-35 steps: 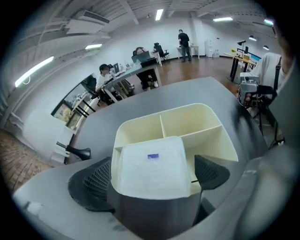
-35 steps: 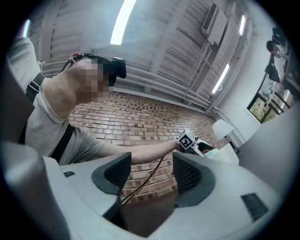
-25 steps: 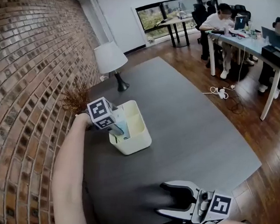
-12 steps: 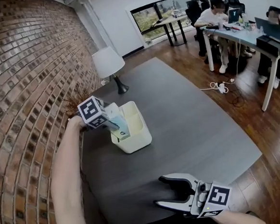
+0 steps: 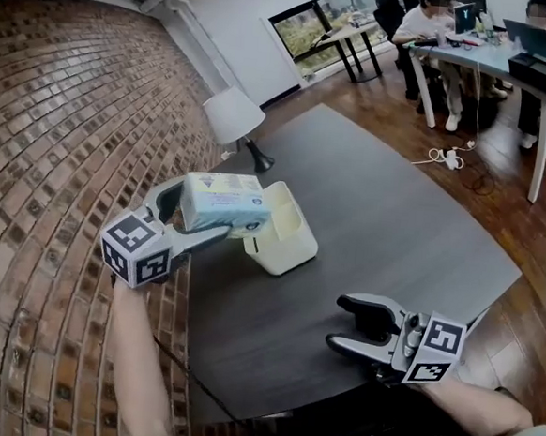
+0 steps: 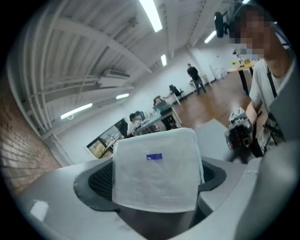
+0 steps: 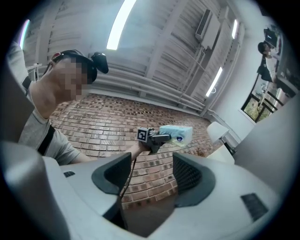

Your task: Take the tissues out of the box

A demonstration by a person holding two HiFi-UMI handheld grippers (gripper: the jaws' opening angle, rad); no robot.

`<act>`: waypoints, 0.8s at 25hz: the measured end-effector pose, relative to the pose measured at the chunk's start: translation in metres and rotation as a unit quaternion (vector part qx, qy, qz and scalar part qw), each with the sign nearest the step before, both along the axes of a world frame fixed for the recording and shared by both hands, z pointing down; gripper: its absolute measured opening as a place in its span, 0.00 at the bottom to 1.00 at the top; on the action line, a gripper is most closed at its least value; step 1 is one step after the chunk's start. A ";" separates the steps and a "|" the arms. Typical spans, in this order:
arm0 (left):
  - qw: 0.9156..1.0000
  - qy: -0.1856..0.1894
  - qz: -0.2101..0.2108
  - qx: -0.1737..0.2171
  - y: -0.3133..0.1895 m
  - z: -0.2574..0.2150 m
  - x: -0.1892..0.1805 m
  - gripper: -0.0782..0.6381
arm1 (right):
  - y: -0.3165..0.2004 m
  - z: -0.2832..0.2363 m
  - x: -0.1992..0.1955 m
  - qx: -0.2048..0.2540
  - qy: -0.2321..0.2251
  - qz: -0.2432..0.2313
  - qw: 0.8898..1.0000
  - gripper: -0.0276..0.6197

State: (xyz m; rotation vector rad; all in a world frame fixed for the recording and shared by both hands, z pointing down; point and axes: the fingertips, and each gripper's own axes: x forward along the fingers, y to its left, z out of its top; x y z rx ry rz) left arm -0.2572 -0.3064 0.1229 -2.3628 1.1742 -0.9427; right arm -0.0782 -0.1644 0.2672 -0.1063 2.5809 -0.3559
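Head view: left gripper (image 5: 198, 218) clamps the tissue pack (image 5: 223, 199) aloft by the white box (image 5: 286, 237) near the table's (image 5: 377, 211) left edge; right gripper (image 5: 349, 324) gapes empty near the front edge.

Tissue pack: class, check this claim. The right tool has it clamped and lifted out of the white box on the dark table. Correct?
No: the left tool holds the tissue pack, lifted out of the white box on the dark table. The left gripper view shows it between the jaws; the right tool stands open and empty.
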 end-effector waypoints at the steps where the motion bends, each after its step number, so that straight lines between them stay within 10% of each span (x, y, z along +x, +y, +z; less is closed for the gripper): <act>1: 0.999 0.045 0.005 0.024 0.018 -0.003 0.010 0.80 | -0.003 0.000 0.002 -0.006 -0.003 0.003 1.000 0.48; 5: 0.961 0.261 0.012 0.085 0.097 0.018 0.046 0.80 | -0.010 -0.001 0.010 -0.032 -0.017 0.010 0.999 0.48; 10: 0.865 0.494 0.005 0.094 0.177 0.080 0.069 0.80 | 0.004 -0.016 0.014 -0.027 -0.034 -0.001 0.999 0.48; 17: 0.764 0.629 -0.022 0.139 0.250 0.135 0.048 0.80 | 0.058 -0.007 -0.003 -0.003 -0.002 -0.053 0.999 0.47; 20: 0.739 0.656 0.007 0.154 0.274 0.140 0.044 0.80 | 0.078 -0.007 -0.008 0.016 0.002 -0.062 0.998 0.47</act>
